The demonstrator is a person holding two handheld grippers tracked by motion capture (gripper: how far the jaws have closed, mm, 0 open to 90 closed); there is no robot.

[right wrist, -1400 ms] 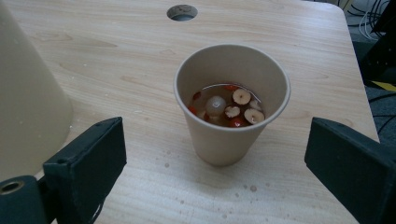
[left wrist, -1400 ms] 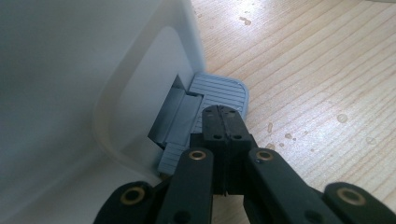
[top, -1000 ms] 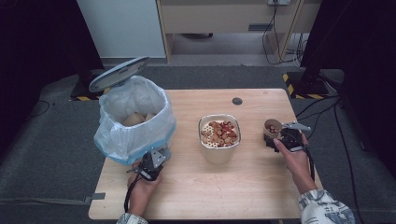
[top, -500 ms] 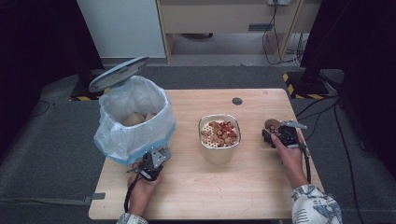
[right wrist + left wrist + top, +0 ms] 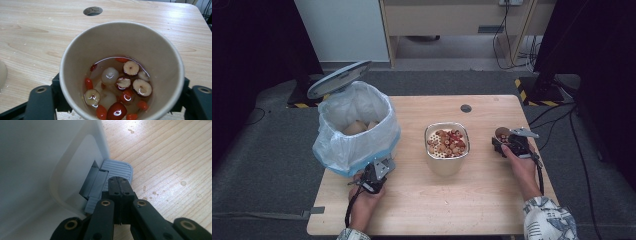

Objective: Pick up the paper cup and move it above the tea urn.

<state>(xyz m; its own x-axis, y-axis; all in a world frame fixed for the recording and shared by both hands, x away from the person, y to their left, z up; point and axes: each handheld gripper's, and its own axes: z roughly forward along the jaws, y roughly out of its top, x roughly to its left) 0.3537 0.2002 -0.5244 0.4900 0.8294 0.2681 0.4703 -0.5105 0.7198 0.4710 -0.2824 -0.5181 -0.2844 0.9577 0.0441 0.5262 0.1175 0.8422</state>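
A paper cup [image 5: 120,42] holds liquid with halved red dates and small red berries. It stands at the table's right side [image 5: 500,132]. My right gripper [image 5: 506,143] has a black jaw against each side of the cup. Its jaws have just been closing with the cup between them, and they now press on its wall. My left gripper [image 5: 119,180] is shut with nothing between its jaws, its tips resting on the grey ribbed pedal [image 5: 117,168] of a white bin [image 5: 354,127]. The bin has a plastic liner and its lid [image 5: 339,79] stands raised.
A cream container [image 5: 447,162] with a perforated insert full of red and tan fruit pieces stands mid-table, between the two hands. A round cable hole [image 5: 466,108] lies behind it. Water drops dot the wood near the pedal. The table's right edge is close to the cup.
The right gripper's jaws have closed in on the paper cup, and the hand shifted slightly toward it. The left gripper and the raised bin lid stay as they were.
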